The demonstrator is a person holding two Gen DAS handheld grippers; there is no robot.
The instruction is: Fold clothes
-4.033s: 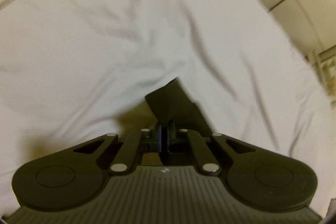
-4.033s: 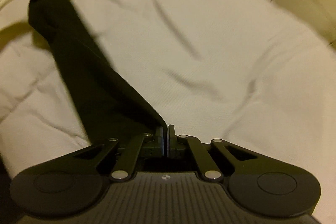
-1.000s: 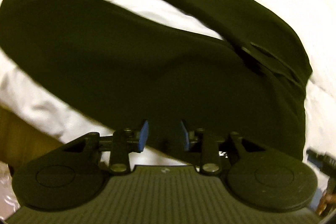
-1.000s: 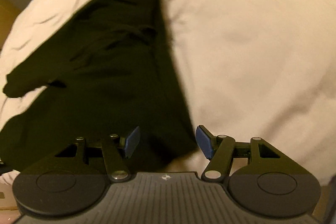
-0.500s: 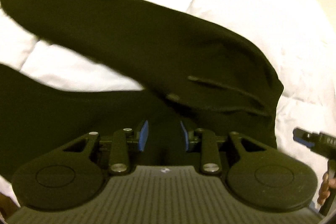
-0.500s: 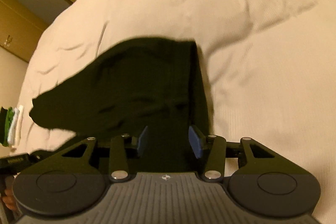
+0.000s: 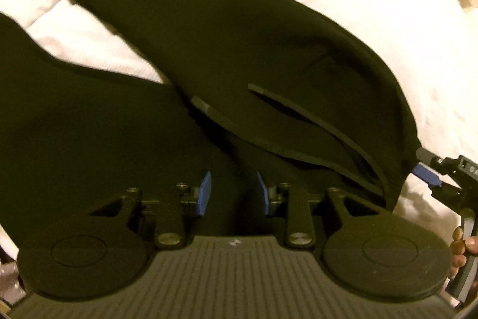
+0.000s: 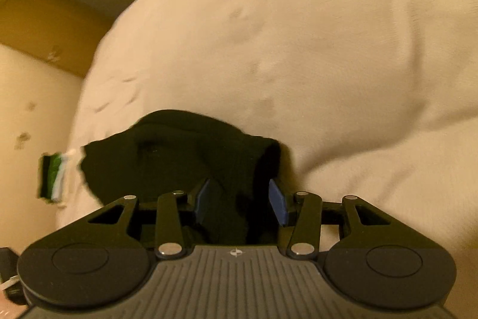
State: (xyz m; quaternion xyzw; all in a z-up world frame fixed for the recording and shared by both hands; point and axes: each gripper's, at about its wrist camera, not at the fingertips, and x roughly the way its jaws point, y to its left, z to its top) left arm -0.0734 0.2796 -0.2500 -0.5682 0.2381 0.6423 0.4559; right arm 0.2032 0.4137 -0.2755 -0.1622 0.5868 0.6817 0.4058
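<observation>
Starting the fold only: spreading black cloth trousers [image 7: 239, 50] on white quilted bedding [image 7: 388, 5], legs splayed. Holding left gripper [image 7: 234, 193] agape above fabric; clamping right gripper [image 8: 239, 199], jaws just closing, onto bunched waist.

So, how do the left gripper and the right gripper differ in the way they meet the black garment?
The left gripper is over the middle of the black garment; the right gripper is at its edge, beside white bedding. The left jaws stand narrower; the right jaws, wider, have just been closing on a bunch of cloth. Whether the left pads press cloth is unclear. Both have blue pads.
</observation>
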